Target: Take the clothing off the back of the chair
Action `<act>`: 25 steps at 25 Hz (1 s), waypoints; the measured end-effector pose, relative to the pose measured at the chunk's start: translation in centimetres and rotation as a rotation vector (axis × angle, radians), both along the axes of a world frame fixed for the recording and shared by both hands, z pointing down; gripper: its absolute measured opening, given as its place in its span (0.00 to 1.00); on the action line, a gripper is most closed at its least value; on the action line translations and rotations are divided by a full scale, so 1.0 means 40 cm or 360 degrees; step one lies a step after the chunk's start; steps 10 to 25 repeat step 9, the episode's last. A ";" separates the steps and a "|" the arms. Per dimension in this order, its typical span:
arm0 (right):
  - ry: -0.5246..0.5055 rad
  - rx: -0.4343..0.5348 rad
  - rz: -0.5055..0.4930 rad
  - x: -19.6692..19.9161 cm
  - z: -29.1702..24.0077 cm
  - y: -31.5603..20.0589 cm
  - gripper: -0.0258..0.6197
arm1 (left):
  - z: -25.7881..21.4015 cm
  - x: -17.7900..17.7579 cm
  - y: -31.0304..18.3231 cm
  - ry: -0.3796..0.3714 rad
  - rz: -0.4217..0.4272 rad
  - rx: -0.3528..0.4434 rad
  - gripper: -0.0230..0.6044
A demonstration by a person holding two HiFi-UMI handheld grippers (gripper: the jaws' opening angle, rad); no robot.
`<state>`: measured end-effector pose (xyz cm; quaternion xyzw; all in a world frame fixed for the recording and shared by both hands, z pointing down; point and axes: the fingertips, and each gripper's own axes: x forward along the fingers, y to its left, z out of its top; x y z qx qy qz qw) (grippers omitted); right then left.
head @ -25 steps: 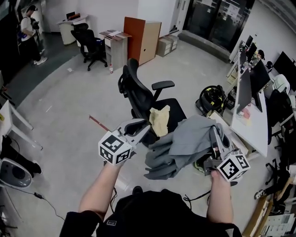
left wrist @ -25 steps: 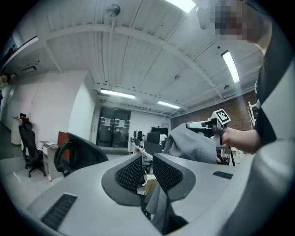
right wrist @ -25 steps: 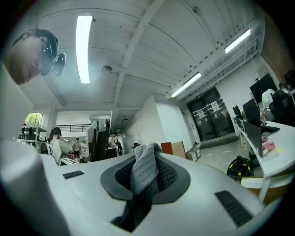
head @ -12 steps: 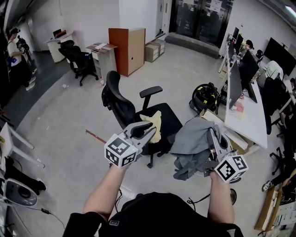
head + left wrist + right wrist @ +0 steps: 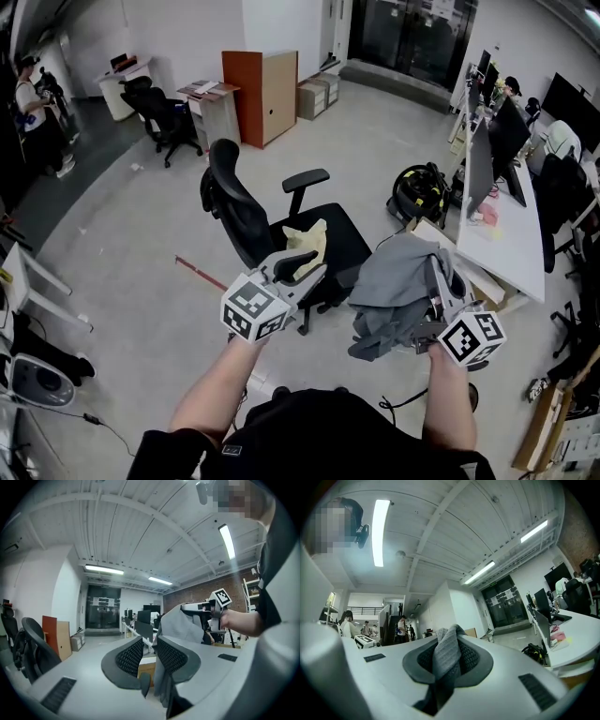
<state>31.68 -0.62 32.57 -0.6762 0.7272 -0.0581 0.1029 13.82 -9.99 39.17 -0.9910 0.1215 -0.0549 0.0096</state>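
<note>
Black chair (image 5: 246, 211), frame centre. Grey garment (image 5: 394, 281), right of centre and clear of the chair, hangs from your right gripper (image 5: 447, 660), jaws clamped on a fold. Your left gripper (image 5: 314, 267): jaws just opening, slightly apart, nothing between them.

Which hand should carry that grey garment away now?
Right: the right gripper is clamped on the grey garment. The left gripper, jaws just opening, holds nothing.

The left claw (image 5: 312, 265) has just been opening, jaws empty; the right claw (image 5: 439, 269) clamps the grey clothing (image 5: 389, 281), both held level.
</note>
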 end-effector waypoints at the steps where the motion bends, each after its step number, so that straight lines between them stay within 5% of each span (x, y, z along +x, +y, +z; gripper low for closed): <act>1: -0.0010 -0.0003 -0.0009 0.002 0.006 -0.003 0.12 | 0.003 0.002 0.010 0.0003 0.0011 0.0005 0.20; 7: -0.0043 0.0005 -0.0038 0.015 0.000 -0.028 0.12 | 0.033 0.059 0.087 -0.0068 0.0110 0.0083 0.40; 25: -0.0046 0.0006 -0.0044 0.014 -0.009 -0.041 0.12 | 0.036 0.073 0.086 -0.0093 0.0106 0.0094 0.40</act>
